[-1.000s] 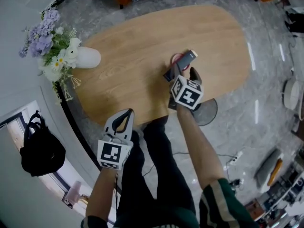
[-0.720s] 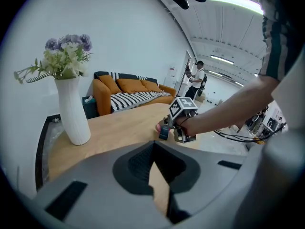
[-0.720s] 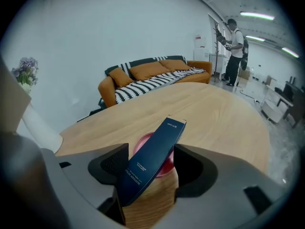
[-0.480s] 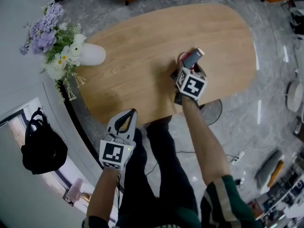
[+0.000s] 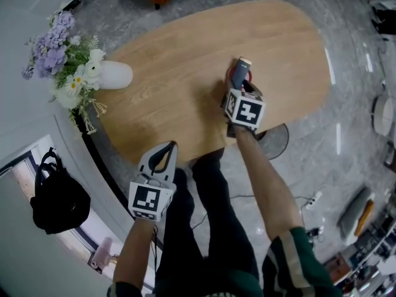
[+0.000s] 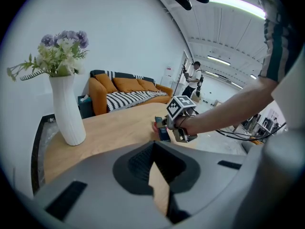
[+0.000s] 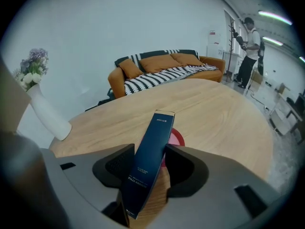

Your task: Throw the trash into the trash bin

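A long dark blue box (image 7: 150,159) stands tilted between the jaws of my right gripper (image 7: 147,162), and both pads press on its sides. These jaws have just been closing, with the box between them. In the head view the box (image 5: 240,71) sticks out past the right gripper (image 5: 239,86) over the oval wooden table (image 5: 179,54). A red round thing (image 7: 177,138) lies on the table under the box. My left gripper (image 5: 170,145) hangs at the table's near edge, shut and empty (image 6: 153,145).
A white vase of flowers (image 5: 114,75) stands at the table's left end. An orange sofa (image 7: 162,66) is beyond the table. A black bag (image 5: 55,197) lies on the floor at left. A person (image 7: 249,42) stands far off at right.
The right gripper has rolled and shifted slightly. The blue box, which lay slanted to the right, now points up the picture, in line with the gripper. The left gripper has not moved.
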`<state>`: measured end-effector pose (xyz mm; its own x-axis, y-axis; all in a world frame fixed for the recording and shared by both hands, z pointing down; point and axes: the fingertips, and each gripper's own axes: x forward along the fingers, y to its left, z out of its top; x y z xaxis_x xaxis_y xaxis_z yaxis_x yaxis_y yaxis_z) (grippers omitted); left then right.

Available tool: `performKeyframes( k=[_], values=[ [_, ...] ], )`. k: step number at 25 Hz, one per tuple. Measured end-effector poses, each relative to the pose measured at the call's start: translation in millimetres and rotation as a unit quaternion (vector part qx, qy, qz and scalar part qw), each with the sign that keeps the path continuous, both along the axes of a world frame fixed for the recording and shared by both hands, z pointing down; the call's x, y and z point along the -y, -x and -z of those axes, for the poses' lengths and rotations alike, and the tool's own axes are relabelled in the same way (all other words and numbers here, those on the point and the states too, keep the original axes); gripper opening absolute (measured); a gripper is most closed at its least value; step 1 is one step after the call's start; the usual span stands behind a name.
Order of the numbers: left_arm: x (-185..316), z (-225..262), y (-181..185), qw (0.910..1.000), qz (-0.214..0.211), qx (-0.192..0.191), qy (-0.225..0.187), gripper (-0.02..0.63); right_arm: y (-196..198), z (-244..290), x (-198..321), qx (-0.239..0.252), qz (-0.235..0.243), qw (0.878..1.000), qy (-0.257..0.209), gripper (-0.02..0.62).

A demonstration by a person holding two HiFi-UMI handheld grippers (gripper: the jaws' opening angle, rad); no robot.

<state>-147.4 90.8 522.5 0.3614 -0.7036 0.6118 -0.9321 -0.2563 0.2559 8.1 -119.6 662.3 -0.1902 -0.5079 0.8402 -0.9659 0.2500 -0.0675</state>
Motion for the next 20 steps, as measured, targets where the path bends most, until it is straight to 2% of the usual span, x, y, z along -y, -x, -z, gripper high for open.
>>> performKeyframes(
  k=[3,6,9,15,20],
  values=[
    [-3,-3,3,0.9997,-0.017,0.012,-0.009,0.000,4,3,-6,-0.003,0.014,1.000,-0.004,0.198],
    [-5,-1,3,1.0000,-0.006,0.000,-0.002,0.000,7,8,-11,-0.001,0.020,1.000,-0.007,0.195],
    [-7,-2,2,0.9997,-0.023,0.008,-0.006,0.000,9,17,-15,0.005,0.022,1.000,-0.017,0.195],
    [-2,2,-7,0.9988,-0.045,0.009,-0.016,0.000,-4,31,-31,0.031,0.002,0.999,-0.021,0.193],
    [4,7,-28,0.9968,-0.075,0.008,-0.025,0.000,-33,44,-46,0.048,-0.024,0.998,-0.031,0.193]
  ],
)
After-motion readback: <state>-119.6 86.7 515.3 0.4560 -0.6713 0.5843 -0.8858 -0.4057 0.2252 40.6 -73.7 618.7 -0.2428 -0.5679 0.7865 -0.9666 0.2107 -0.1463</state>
